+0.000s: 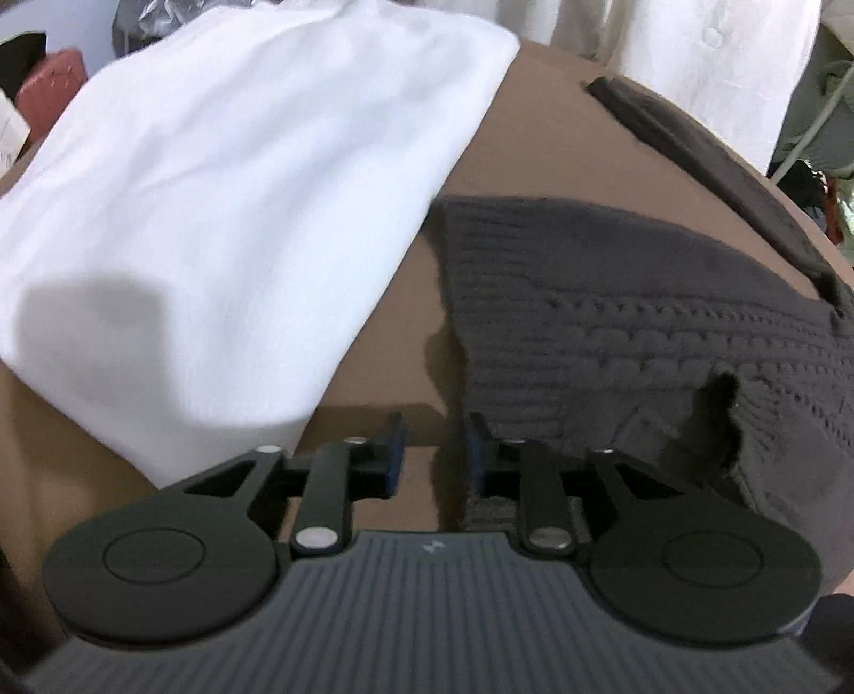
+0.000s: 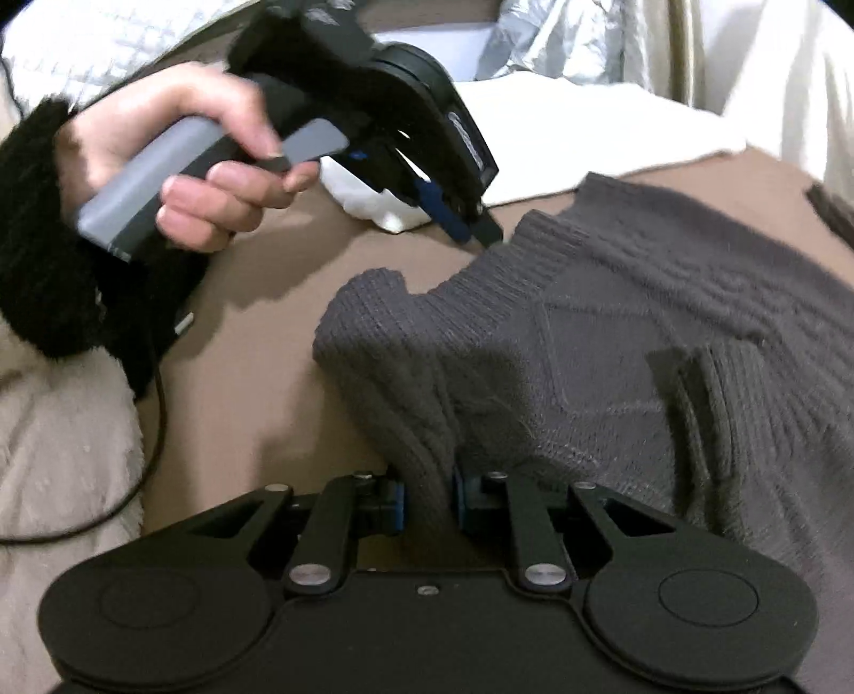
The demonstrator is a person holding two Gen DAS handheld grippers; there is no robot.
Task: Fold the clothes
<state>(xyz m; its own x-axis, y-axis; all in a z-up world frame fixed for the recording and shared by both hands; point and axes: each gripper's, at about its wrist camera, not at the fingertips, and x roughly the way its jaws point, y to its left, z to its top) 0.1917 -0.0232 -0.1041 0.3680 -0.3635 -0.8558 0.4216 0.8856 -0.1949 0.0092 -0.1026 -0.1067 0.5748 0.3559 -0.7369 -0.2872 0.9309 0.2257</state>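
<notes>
Worked over a brown bed cover (image 1: 512,117) that filled both views, soft and a little creased. Ended at its far edge against pale hanging fabric (image 1: 694,53), with crinkled silver wrapping (image 2: 555,42) behind. Bordered at its left edge by a fluffy beige blanket (image 2: 64,427), crossed by one thin black cable (image 2: 155,427). Carried a dark strip (image 1: 694,149) along the far right edge; could not tell what it was.

Counted two garments on the cover, two grippers and one visible hand. Found one folded white cloth (image 1: 240,187) towards the far left corner, lying flat. Found one dark grey cable-knit sweater (image 2: 614,331) right of it, spread over the middle and right of the cover, apart from the white cloth, its near left part bunched and lifted.

Held the left gripper (image 2: 475,227) in the left hand (image 2: 176,160), fingers curled around the grey handle, wrist in a fuzzy black sleeve (image 2: 37,240). Angled it steeply down, fingertips at the sweater's left edge. Showed, from its own camera, jaws narrowly apart with bare cover between them, one finger just over the knit edge, nothing gripped.

Pointed the right gripper (image 2: 427,480) down at the sweater's near edge. Pinched a raised fold of grey knit between its blue pads, jaws narrow around the cloth.
</notes>
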